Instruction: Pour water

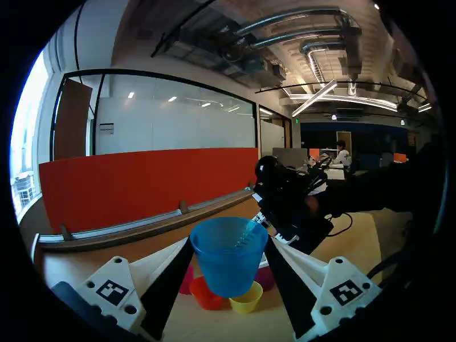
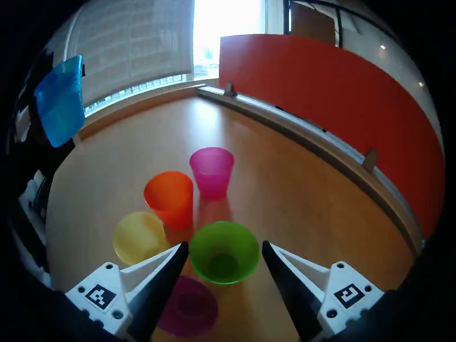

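Left gripper (image 1: pixel 229 242) is closed on blue cup (image 1: pixel 229 256); both fingers are pressed on its sides and the cup is held in the air, mouth up. In the left gripper view the blue cup is seen directly above orange cup (image 1: pixel 204 293), which is stood on the bench (image 1: pixel 353 239). Yellow cup (image 1: pixel 246 297) is set just right of the orange cup.

Right gripper (image 2: pixel 224 245) is closed round green cup (image 2: pixel 224 252); both fingertips are seen against its rim. In the right gripper view the green cup is placed nearer the camera than the orange cup and to its right, close by but apart. Whether water is in the green cup cannot be told.

Magenta cup (image 2: pixel 211 171) is stood just beyond the orange cup, to its right, almost touching. The yellow cup is found just near-left of the orange cup. Purple cup (image 2: pixel 187 306) is seen nearer than the orange cup, partly hidden under the right gripper's left finger. The blue cup is seen well up and left of the orange cup, far off, at the picture edge.
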A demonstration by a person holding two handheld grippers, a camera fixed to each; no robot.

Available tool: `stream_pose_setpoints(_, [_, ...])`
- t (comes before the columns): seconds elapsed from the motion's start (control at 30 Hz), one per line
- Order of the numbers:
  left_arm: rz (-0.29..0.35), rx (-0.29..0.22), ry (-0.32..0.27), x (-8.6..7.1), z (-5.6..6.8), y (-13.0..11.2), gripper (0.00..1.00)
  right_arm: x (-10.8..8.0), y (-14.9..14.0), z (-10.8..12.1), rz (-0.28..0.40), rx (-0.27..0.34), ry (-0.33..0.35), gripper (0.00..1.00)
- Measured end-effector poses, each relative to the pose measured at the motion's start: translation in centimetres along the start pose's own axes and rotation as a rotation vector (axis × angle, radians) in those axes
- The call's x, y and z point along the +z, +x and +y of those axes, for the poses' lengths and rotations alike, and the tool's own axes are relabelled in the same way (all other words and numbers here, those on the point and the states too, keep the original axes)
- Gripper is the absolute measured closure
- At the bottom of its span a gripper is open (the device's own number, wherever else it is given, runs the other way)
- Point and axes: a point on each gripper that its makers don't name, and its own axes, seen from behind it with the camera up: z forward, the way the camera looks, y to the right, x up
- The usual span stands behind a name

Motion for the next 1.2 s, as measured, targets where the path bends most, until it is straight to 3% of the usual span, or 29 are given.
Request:
stream_pose_setpoints(0.87, [-0.008, -0.012, -0.002, 0.3, -0.4, -0.9, 0.14, 1.5, -1.6, 0.1, -0.058, 0.004, -0.001, 0.0])
stream_pose_setpoints(1.2, [-0.012, -0.017, 0.002, 0.4, -0.6, -1.4, 0.14, 1.7, -1.8, 0.2, -0.061, 0.011, -0.003, 0.06])
